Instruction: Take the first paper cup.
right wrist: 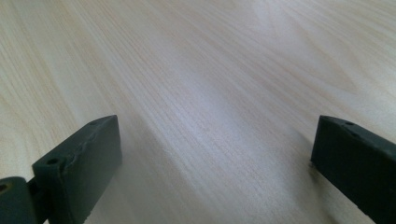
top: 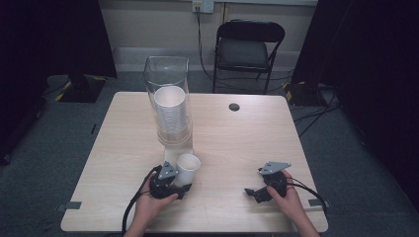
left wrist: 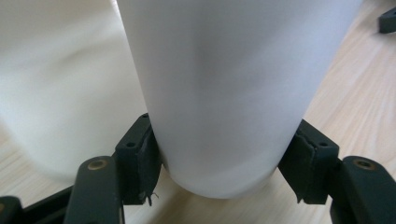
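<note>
A single white paper cup (top: 188, 168) stands upright near the bench's (top: 232, 148) front edge, left of centre, just in front of a clear dispenser (top: 167, 84) that holds a stack of cups (top: 171, 111). The left claw (top: 174, 186) has its jaws closed around the lower wall of that cup. In the left gripper view the cup (left wrist: 229, 93) sits between the two black pads (left wrist: 144, 154), both touching its sides just above the base, and the base looks to rest on or just above the wood; which of the two I cannot tell.

The right claw (top: 253, 192) lies low near the bench's front right corner, well apart from the cup. Its jaws stand wide open with nothing between them but bare wood grain, as the right gripper view shows.

The cup is likely very light and thin-walled, so it should give way under a hard squeeze and could fold or pop out of round. Its smooth, tapering side may slip upward out of the pads. The low grip near the base, where the bottom disc stiffens the wall, seems the soundest place to hold it, with gentle pressure. The open rim is the weakest part.
</note>
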{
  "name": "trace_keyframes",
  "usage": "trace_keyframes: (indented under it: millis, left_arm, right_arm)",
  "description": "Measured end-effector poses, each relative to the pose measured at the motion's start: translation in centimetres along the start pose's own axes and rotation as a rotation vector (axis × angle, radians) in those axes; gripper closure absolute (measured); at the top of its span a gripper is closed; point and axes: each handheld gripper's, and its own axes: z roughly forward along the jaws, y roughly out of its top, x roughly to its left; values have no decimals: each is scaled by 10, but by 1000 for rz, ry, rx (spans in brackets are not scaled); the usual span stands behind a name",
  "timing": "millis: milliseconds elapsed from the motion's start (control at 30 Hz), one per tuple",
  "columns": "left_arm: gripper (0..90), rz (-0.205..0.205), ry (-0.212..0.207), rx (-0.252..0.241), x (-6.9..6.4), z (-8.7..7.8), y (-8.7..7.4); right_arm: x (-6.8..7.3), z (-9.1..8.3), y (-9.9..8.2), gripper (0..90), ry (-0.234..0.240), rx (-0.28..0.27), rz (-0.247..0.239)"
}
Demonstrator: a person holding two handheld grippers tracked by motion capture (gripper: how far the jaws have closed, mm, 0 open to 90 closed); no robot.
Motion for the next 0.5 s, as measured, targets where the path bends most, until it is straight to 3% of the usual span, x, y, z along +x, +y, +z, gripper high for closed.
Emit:
trace_keyframes:
  millis: [167, 400, 500]
  left_arm:
    - [358, 32, -26, 4, -10, 14, 11]
    - [358, 24, -54, 9, -20, 35, 25]
    - [357, -6, -63, 1, -21, 42, 29]
  right_arm:
    - [0, 0, 0, 11, -1, 0, 0]
    - [0, 0, 0, 11, 0, 0, 0]
    - [0, 0, 0, 11, 0, 0, 0]
